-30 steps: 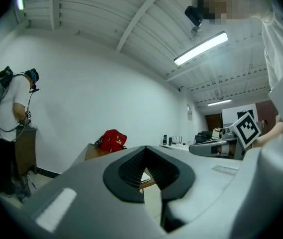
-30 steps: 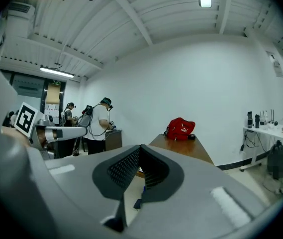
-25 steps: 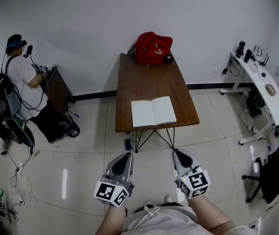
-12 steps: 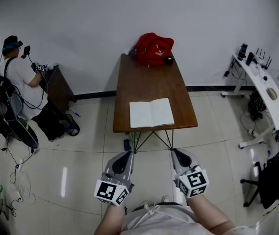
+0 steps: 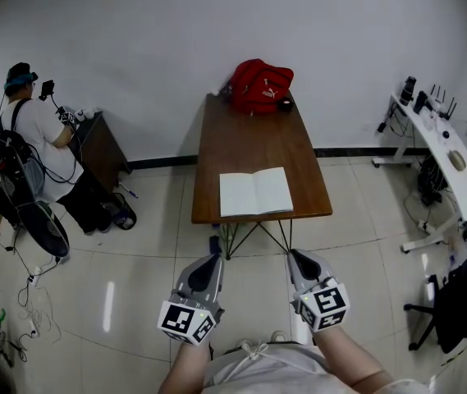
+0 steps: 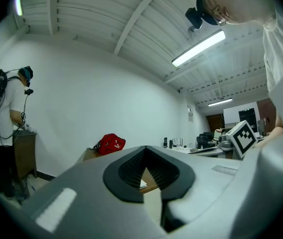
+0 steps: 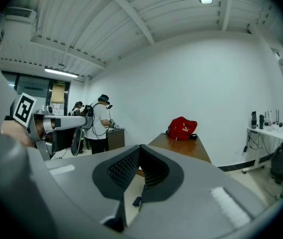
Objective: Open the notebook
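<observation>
The notebook [image 5: 255, 192] lies open with blank white pages facing up, near the front edge of the brown table [image 5: 254, 142]. Both grippers hang low over the floor, well short of the table and apart from the notebook. My left gripper [image 5: 211, 259] has its jaws together and holds nothing. My right gripper [image 5: 295, 256] is likewise shut and empty. In the left gripper view, a white sliver of the notebook [image 6: 142, 183] shows through the gap behind the shut jaws of the left gripper [image 6: 145, 149]. The right gripper [image 7: 140, 147] points toward the table [image 7: 181, 146].
A red bag [image 5: 261, 84] sits at the table's far end against the wall. A person [image 5: 32, 134] stands at a dark cabinet [image 5: 98, 150] on the left. A white desk [image 5: 446, 150] with small items and a black chair [image 5: 455, 294] stand on the right. Cables lie on the floor at the left.
The head view has drifted slightly, so the table sits a little differently in frame. Both grippers hold the same place and stay shut. The person at the left has shifted a little.
</observation>
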Motion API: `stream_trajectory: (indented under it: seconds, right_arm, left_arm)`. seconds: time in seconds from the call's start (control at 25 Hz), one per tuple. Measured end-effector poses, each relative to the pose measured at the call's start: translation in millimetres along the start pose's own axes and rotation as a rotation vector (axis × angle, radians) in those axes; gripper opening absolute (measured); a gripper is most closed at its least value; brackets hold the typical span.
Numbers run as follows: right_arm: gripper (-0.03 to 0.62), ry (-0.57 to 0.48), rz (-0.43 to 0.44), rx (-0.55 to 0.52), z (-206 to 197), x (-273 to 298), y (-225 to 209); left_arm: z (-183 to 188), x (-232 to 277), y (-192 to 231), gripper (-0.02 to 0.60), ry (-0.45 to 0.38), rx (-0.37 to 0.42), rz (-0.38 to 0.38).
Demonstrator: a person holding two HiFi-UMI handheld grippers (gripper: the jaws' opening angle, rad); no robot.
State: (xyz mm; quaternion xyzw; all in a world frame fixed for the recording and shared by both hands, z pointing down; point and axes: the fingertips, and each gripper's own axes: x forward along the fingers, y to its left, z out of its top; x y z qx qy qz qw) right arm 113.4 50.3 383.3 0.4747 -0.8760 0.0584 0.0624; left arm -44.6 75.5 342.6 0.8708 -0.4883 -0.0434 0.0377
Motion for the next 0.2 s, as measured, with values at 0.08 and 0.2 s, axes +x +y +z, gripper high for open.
stream_trajectory:
  seconds: [0.08,0.2]
  right_arm:
    - [0.008,0.0,0.0,-0.001,0.1,-0.6,1.7]
    - [0.008,0.001,0.005,-0.003,1.0,-1.8,5.6]
  left_arm:
    - [1.1,-2.1,0.7,0.005,0.001,0.006,0.001]
    - [3.1,-5.4,1.3,0.005,-0.001,0.006,0.004]
